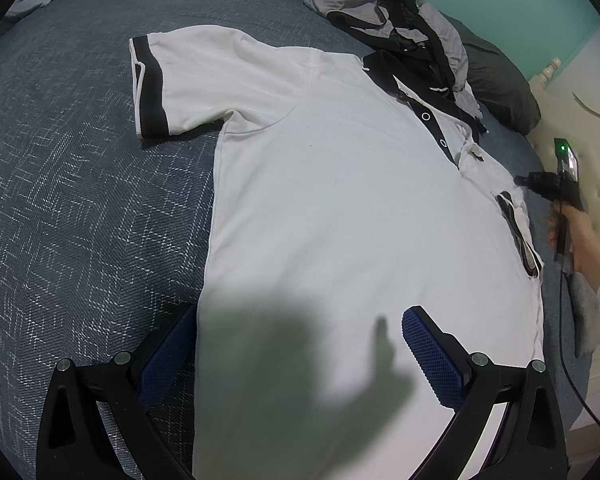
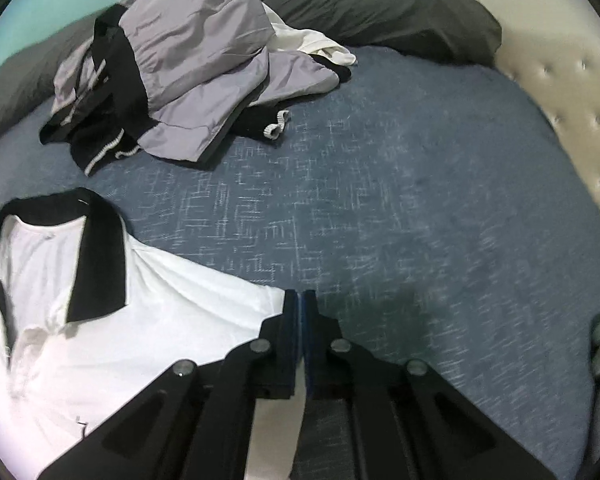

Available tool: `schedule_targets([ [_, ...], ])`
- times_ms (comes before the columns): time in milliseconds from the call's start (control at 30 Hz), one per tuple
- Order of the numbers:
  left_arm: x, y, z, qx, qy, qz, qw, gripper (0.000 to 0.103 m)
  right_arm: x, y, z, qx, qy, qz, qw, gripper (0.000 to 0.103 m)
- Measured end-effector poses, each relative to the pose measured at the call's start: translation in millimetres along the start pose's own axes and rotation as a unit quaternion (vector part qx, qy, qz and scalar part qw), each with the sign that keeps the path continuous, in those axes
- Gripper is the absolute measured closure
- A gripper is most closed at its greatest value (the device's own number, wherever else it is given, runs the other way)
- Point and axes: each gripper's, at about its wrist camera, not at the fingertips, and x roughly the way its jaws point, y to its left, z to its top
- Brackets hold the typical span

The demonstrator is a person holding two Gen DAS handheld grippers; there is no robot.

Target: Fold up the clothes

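Note:
A white polo shirt (image 1: 340,208) with a black collar (image 2: 96,256) and black sleeve cuffs lies face up on the blue bedspread (image 1: 80,200). Its left sleeve (image 1: 172,80) is spread flat, and its right sleeve (image 1: 520,236) is bunched at the shirt's far edge. My left gripper (image 1: 300,356) is open low over the shirt's side edge, one finger on the bedspread side and one over the white cloth. My right gripper (image 2: 300,300) is shut on the shirt's shoulder edge, with white cloth showing between its fingers. In the left wrist view the right gripper (image 1: 520,180) is held by a hand (image 1: 580,236).
A heap of grey and black clothes (image 2: 180,72) lies beyond the collar. Dark grey pillows (image 2: 380,4) line the head of the bed. A cream tufted headboard (image 2: 572,92) borders the right side. A black cable (image 1: 572,360) trails from the right gripper.

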Motion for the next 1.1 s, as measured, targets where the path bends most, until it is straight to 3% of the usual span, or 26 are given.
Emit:
schedule_targets([
  [267, 1, 0, 1, -0.001, 0.000, 0.000, 1.0000, 0.000, 9, -11, 4, 0.053, 0.008, 0.027, 0.998, 0.100],
  [333, 1, -1, 1, -0.002, 0.000, -0.001, 1.0000, 0.000, 10, -17, 5, 0.072, 0.009, 0.037, 0.997, 0.094],
  [367, 2, -1, 1, -0.002, 0.000, -0.001, 1.0000, 0.000, 2, -20, 6, 0.078, -0.005, 0.038, 0.996, 0.081],
  [400, 2, -2, 1, -0.002, 0.000, -0.001, 1.0000, 0.000, -6, -24, 7, 0.084, -0.020, 0.038, 0.996, 0.059],
  [433, 2, -2, 1, -0.002, 0.000, -0.001, 1.0000, 0.000, -14, -28, 8, 0.090, -0.033, 0.039, 0.995, 0.050],
  [467, 2, -2, 1, -0.002, 0.000, -0.001, 1.0000, 0.000, -21, -21, 6, 0.076, -0.036, 0.052, 0.995, 0.048],
  [700, 1, 0, 1, -0.003, -0.001, 0.000, 1.0000, 0.000, -72, 37, -24, -0.039, -0.038, 0.141, 0.989, 0.048],
  [967, 0, 1, 1, -0.005, 0.000, -0.003, 1.0000, 0.000, -67, 88, -69, -0.121, -0.012, 0.108, 0.987, 0.048],
  [1100, 0, 2, 1, -0.006, 0.000, -0.004, 1.0000, 0.000, -58, 109, -88, -0.155, 0.000, 0.085, 0.984, 0.060],
])
